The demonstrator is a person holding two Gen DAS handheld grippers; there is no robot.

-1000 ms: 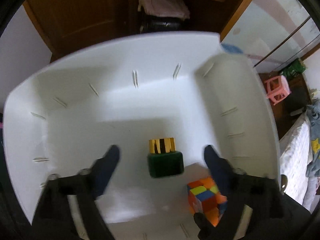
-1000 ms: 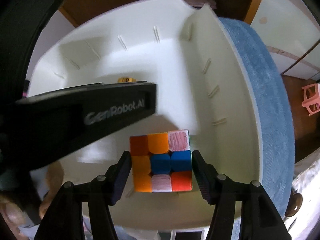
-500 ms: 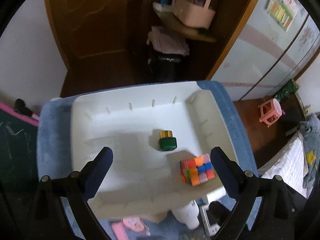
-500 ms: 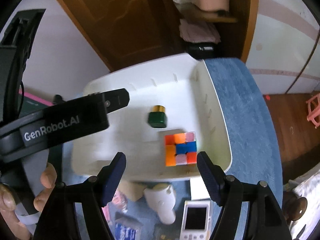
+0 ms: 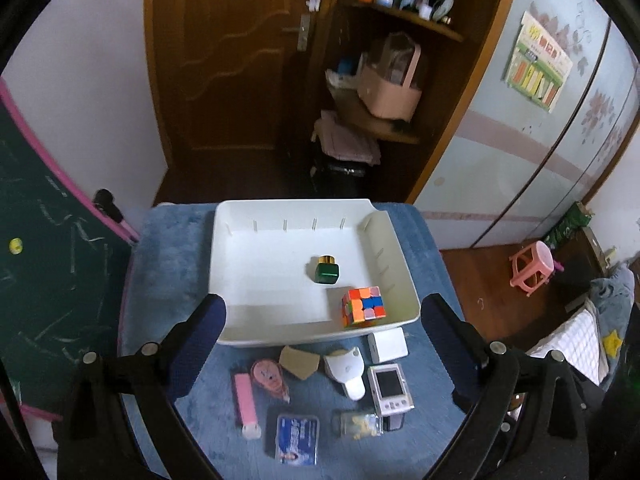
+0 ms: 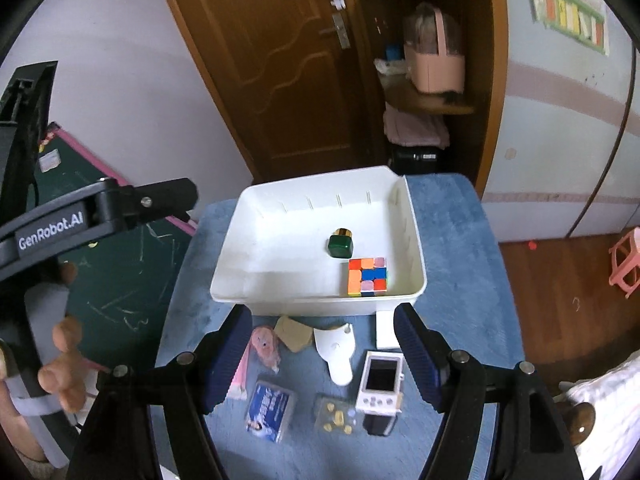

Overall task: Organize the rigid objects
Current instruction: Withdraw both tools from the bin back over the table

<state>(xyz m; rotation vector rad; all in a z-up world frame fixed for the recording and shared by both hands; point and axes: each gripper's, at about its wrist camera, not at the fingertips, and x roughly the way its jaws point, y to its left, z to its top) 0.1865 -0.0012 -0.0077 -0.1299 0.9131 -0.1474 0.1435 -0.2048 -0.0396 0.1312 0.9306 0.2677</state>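
Left wrist view looks down on a white bin sitting on a blue mat. Inside it, a green bottle with a gold cap stands near the middle, and a colour cube rests at the bottle's 4 o'clock, close to the bin's near right corner. The left gripper hangs above the near edge of the bin with its jaws spread wide and nothing between them. The right gripper also stands apart and empty, over the loose things on the mat; its jaws have just been opening.

Those things, at 6 o'clock from the bin, are what remains to sort. A small white handheld console looks stiff and fairly light but has a glass-like screen, so I would pinch it across its long plastic edges, not on the face. A white curved gadget just at the console's 9 o'clock seems smooth and likely slippery; its narrow lower stem offers the surest hold. The white box near the bin wall looks light and square, easy across two flat sides. A blue flat pack and a clear case with yellow bits lie low on the pile, so the pads probably need to press into the mat to get under their edges. The pink stick is slim; take it mid-length.
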